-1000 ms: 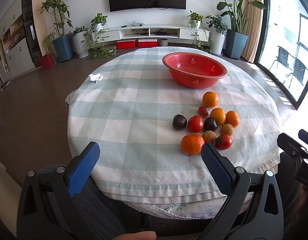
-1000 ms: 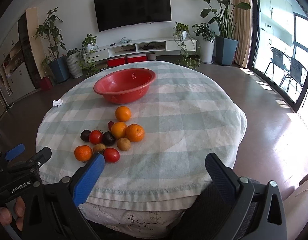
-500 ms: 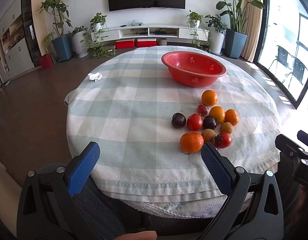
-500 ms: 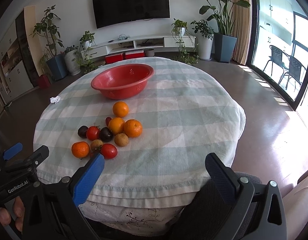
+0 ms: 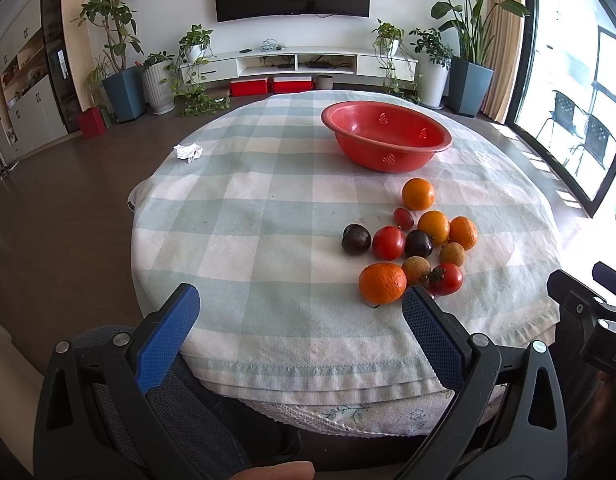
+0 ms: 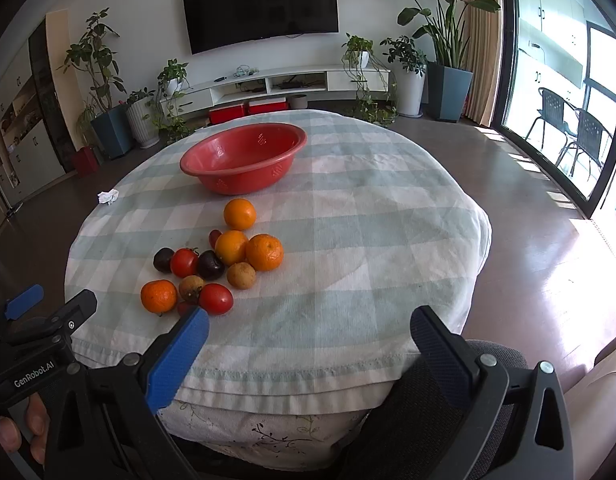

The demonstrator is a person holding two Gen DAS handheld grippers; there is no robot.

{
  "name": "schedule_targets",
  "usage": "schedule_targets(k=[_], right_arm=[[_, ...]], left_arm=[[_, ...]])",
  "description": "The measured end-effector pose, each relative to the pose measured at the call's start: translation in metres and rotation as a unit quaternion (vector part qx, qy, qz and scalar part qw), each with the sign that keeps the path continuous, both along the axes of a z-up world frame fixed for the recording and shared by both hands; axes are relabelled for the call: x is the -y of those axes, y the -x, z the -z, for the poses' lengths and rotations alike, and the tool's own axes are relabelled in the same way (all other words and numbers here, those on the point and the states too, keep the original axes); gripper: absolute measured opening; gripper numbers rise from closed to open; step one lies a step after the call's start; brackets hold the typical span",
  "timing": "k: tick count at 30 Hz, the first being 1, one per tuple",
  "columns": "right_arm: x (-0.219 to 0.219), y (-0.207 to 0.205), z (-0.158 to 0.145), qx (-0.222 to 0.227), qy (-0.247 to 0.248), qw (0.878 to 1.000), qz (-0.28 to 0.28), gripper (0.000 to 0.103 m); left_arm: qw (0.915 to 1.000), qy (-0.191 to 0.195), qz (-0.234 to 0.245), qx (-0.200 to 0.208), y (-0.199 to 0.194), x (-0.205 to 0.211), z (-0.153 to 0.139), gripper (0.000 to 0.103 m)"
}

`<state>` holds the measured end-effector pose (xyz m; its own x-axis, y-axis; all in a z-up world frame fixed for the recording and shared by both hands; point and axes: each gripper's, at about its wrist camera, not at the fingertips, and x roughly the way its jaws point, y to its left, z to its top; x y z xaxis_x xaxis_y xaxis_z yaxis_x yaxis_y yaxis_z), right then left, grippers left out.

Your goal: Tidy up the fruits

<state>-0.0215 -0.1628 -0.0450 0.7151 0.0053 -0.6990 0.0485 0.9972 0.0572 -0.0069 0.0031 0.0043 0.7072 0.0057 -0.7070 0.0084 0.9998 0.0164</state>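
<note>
Checked cloth [image 5: 268,216]: drapes a round table; its hem hangs just ahead of both grippers, so a low reach could snag it and drag the whole spread.
Tissue [image 5: 188,151]: crumpled at the far left edge, well apart from the work.
Left gripper [image 5: 298,322]: fingers spread wide, holding nothing, at the near edge.
Open room: bare cloth left of the pile and to the far right gives free approach.
Fruit [image 5: 411,246]: oranges, tomatoes, plums and small brown fruit lie bunched and touching, none yet in the bowl; nudging one likely rolls its neighbours toward the near edge.
Bowl [image 5: 385,136]: empty, beyond the pile.
Right gripper [image 6: 308,330]: fingers spread, empty; near the left one, so they could collide.
</note>
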Motion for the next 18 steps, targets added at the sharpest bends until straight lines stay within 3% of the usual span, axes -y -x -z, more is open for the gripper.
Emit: schedule_targets(k=[18], right_arm=[[-0.0001,-0.0009,0.0029,-0.002,0.0,1.0,0.0,0.103]], left_arm=[[1.0,0.0,0.0,0.0,0.0003,-0.0002,-0.0005,0.103]])
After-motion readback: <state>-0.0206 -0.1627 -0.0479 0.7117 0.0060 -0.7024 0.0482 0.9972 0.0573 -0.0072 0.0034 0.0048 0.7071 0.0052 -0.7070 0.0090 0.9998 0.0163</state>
